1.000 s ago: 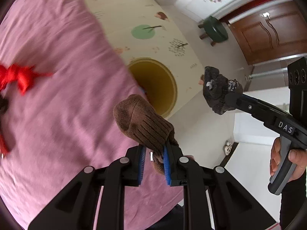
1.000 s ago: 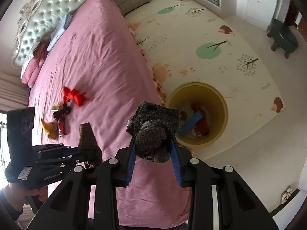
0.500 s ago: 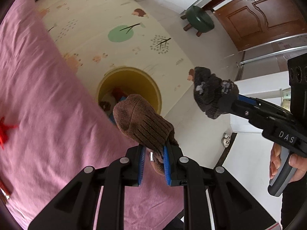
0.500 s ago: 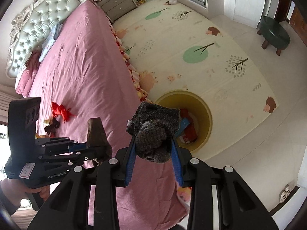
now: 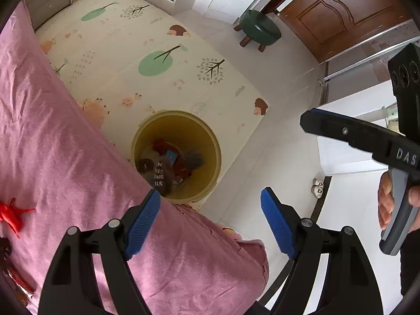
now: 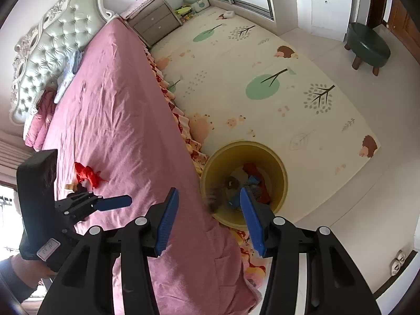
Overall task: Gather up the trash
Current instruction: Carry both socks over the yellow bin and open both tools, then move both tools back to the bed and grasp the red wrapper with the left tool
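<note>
Yellow bin [image 5: 210,141] holds jumbled items, motion-blurred and hard to identify. Left gripper [image 5: 210,225] and right gripper [image 6: 207,218] both gape wide, holding nothing. Bed [image 6: 118,120] edge hides part of the bin's rim.

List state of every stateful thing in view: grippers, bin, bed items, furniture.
left gripper: open, empty
right gripper: open, empty
yellow bin: upright, no lid, partly filled with items
dark sock: blurred at the bin's near rim
red ribbon: lying loose on the bed
pink bedspread: spread, wrinkled
nightstand: drawers shut
wooden door: shut
green stool: upright
</note>
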The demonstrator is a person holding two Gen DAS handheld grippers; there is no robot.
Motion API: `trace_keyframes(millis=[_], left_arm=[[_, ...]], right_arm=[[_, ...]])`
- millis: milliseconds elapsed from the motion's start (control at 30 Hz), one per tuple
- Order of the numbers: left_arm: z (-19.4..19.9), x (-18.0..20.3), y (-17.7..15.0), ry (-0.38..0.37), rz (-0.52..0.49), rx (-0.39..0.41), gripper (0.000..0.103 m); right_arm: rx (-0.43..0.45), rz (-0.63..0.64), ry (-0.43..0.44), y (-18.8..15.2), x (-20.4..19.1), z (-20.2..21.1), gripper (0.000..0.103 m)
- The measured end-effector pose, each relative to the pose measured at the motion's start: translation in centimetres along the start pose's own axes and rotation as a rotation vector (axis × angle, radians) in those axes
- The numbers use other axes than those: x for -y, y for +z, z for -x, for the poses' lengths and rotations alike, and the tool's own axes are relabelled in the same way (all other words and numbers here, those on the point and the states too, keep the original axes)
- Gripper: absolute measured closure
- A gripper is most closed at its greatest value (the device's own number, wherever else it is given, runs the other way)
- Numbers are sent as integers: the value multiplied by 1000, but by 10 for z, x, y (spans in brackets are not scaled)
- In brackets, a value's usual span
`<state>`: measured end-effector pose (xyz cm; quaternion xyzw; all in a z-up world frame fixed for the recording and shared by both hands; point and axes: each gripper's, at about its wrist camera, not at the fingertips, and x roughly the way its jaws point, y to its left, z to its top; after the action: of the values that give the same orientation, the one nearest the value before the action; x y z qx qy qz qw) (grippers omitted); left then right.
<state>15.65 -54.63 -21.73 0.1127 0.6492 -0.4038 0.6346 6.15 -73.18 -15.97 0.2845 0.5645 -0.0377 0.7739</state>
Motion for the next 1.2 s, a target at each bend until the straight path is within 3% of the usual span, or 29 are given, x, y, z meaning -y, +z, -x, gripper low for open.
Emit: trace_keyframes(millis=[300, 667, 1200], left_arm=[[26, -22, -24, 12, 56, 18, 23], [68, -70, -70, 72, 189, 92, 22], [122, -169, -176, 157, 458, 180, 21]], right_arm=[[-22, 55, 21, -1, -34, -4, 55], [-80, 194, 49, -20, -114, -24, 54], [-190, 445, 132, -54, -248, -66, 54]])
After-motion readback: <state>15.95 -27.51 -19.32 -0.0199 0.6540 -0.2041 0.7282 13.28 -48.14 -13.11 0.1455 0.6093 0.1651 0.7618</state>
